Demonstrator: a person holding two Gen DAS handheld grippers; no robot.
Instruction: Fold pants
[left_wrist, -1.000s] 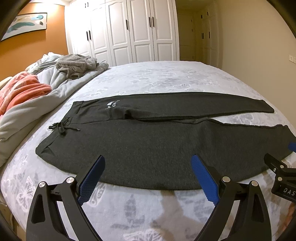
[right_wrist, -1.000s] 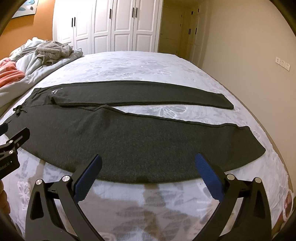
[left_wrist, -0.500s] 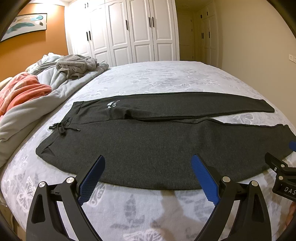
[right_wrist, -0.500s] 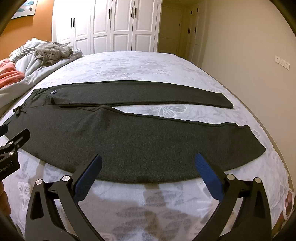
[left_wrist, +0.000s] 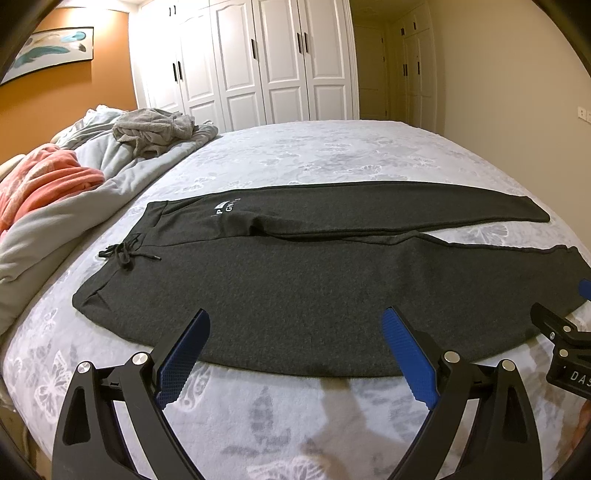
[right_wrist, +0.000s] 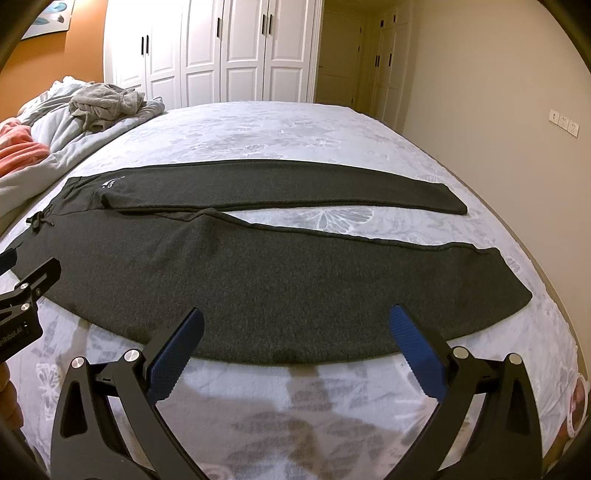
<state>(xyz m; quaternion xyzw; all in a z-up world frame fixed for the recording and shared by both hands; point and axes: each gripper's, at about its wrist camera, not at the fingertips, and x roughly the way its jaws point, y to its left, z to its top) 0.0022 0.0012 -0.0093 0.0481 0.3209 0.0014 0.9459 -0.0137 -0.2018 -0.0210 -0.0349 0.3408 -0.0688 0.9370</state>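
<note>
Dark grey pants (left_wrist: 295, 288) lie flat across the bed, waistband and drawstring (left_wrist: 125, 254) at the left, both legs running right and spread apart. They also show in the right wrist view (right_wrist: 280, 280). My left gripper (left_wrist: 295, 354) is open and empty, above the near edge of the near leg toward the waist end. My right gripper (right_wrist: 295, 347) is open and empty, above the near edge of the same leg toward the cuff (right_wrist: 513, 280). Each gripper shows at the edge of the other's view.
The bed (left_wrist: 332, 155) has a pale floral cover. A grey duvet (left_wrist: 74, 206), an orange blanket (left_wrist: 40, 181) and a grey garment (left_wrist: 155, 129) are piled at the left. White wardrobe doors (left_wrist: 258, 62) stand behind; a wall (right_wrist: 498, 92) is at the right.
</note>
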